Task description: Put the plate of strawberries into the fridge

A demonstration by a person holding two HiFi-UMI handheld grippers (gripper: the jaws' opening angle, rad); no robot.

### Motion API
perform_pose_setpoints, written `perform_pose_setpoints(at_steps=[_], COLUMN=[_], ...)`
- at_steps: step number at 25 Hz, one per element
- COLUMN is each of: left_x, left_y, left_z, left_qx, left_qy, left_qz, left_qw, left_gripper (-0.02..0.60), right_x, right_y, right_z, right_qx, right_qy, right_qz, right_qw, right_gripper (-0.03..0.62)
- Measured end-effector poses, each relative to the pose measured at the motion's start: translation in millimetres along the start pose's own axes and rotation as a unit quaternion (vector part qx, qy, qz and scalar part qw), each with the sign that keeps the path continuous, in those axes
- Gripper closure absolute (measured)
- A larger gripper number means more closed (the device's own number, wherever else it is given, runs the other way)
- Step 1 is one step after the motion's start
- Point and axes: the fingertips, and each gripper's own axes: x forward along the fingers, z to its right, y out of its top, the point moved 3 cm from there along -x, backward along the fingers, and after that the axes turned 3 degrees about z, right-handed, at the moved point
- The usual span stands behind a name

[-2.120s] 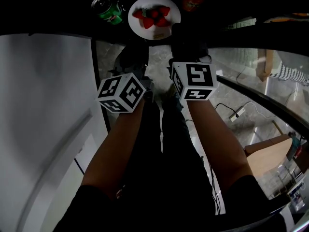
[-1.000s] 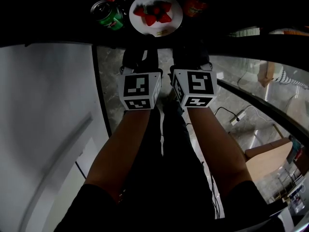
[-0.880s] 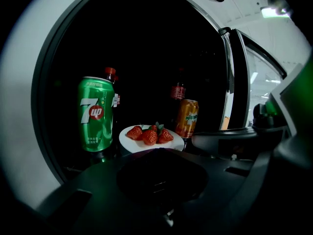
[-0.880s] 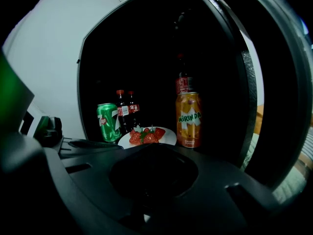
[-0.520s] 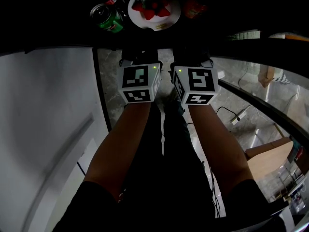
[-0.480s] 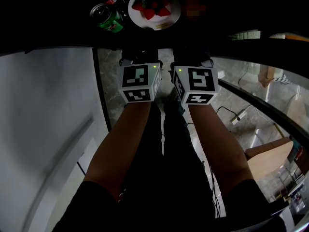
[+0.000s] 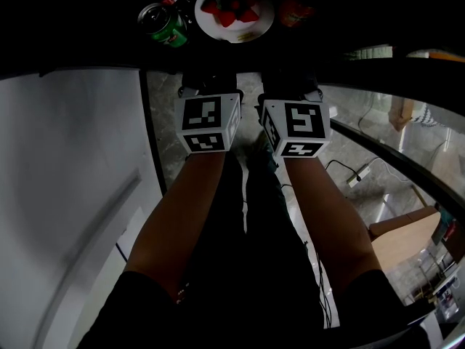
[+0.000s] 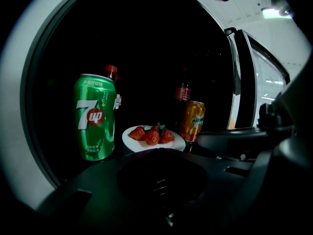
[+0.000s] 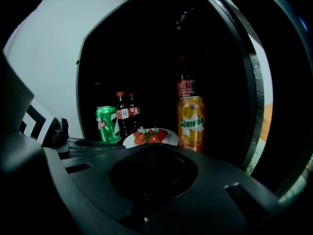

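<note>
The white plate point(image 7: 234, 9) with red strawberries point(image 8: 152, 135) stands on the dark fridge shelf, between a green can and an orange can; it also shows in the right gripper view point(image 9: 149, 138). Both grippers hang side by side just outside the fridge opening, short of the plate and apart from it. The left gripper point(image 8: 159, 154) looks shut and holds nothing. The right gripper point(image 9: 152, 150) likewise looks shut and holds nothing. In the head view only their marker cubes point(image 7: 209, 122) point(image 7: 294, 128) stand out; the jaws are lost in the dark.
A green 7up can point(image 8: 95, 116) stands left of the plate and an orange Mirinda can point(image 9: 191, 123) right of it. Cola bottles point(image 9: 124, 111) stand behind. The white fridge door point(image 7: 73, 195) is at the left; a glass-edged door frame point(image 8: 239, 82) is at the right.
The left gripper has swung round and come level beside the right one. Both have drawn slightly back from the plate, which has stayed on the shelf.
</note>
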Motion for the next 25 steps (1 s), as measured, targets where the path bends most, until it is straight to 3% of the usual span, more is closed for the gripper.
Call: perform_pose_setpoints(at_steps=[25], left_x=[-36], left_y=[32], left_z=[-18], left_qx=[0.023], left_qy=[0.003], left_qz=[0.025], left_qw=[0.9994], left_gripper=[0.577], right_x=[-31], right_y=[24], right_z=[-8], right_qx=[0.013], right_qy=[-0.004], right_qz=[0.022], right_qw=[1.000], right_gripper=[0.599])
